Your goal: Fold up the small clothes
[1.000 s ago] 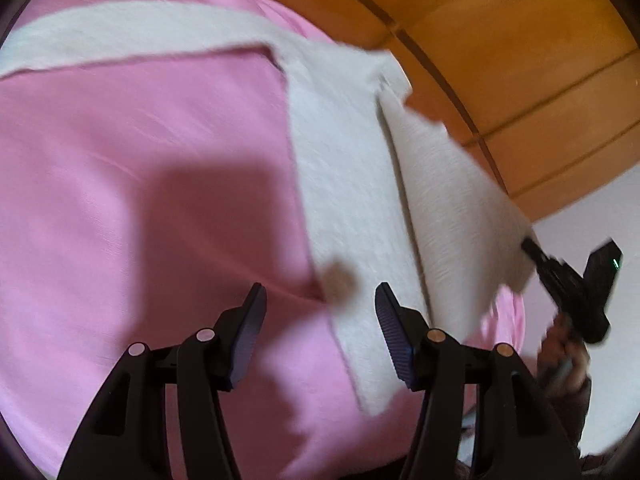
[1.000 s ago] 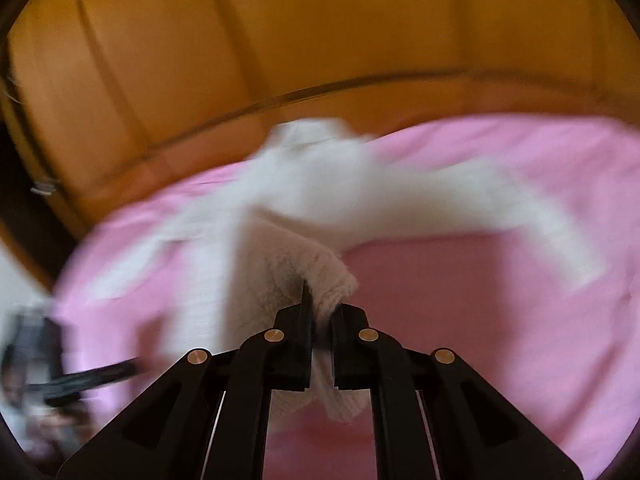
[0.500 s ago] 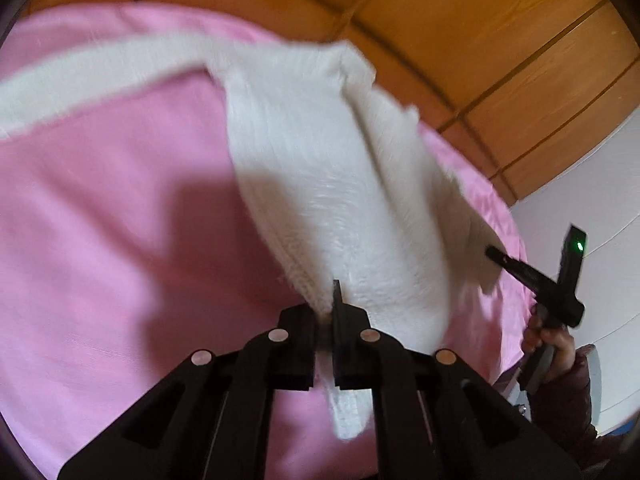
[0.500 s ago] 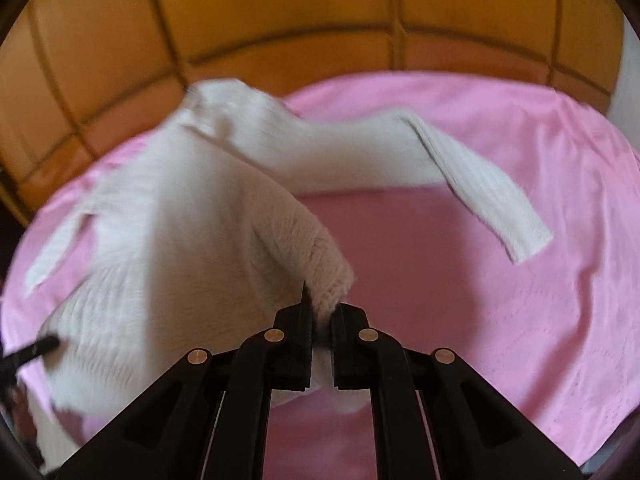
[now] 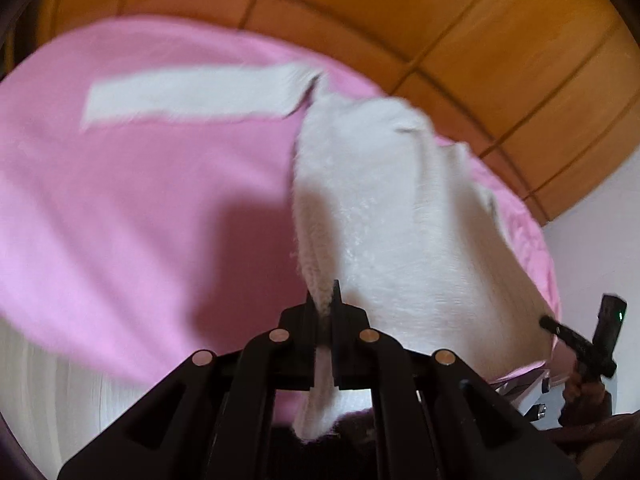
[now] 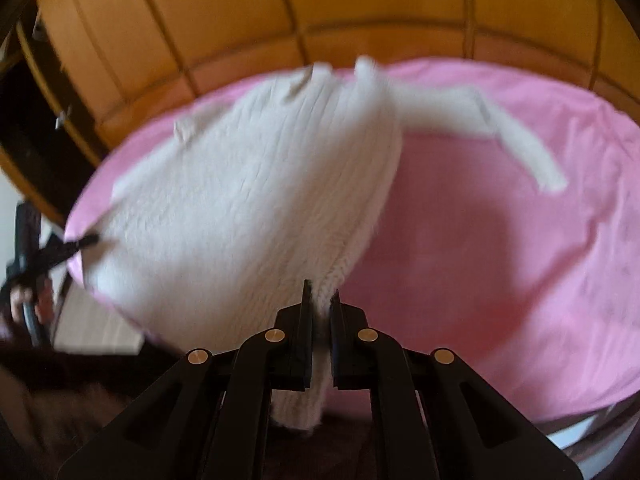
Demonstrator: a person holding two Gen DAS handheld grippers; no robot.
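**Both grippers pinch the sweater's hem, body lifted off the pink sheet**

Left wrist view: the left gripper [image 5: 325, 300] has its jaws together on a bunched corner of the white sweater [image 5: 384, 216], with a tail of knit hanging down below the jaws. From there the sweater runs up and away toward the far side of the pink sheet [image 5: 140, 200], so its long axis points straight ahead of the jaws. One sleeve [image 5: 192, 96] lies flat on the sheet, stretched out to the left. At the right edge the right gripper [image 5: 576, 340] is small and blurred, touching the sweater's other near corner.

Right wrist view: the right gripper [image 6: 320, 300] is likewise clamped on the knit hem, fabric pinched between its jaws and hanging beneath. The sweater's body [image 6: 248, 200] spreads to the left and forward; the other sleeve [image 6: 516, 140] trails to the right on the sheet [image 6: 520, 260]. The left gripper [image 6: 76, 244] holds the far-left corner.

Both hands sit at the near hem, the collar farthest away near the wooden panelling [image 6: 320, 8]. The coming move probably carries the hem forward along that axis toward the collar.
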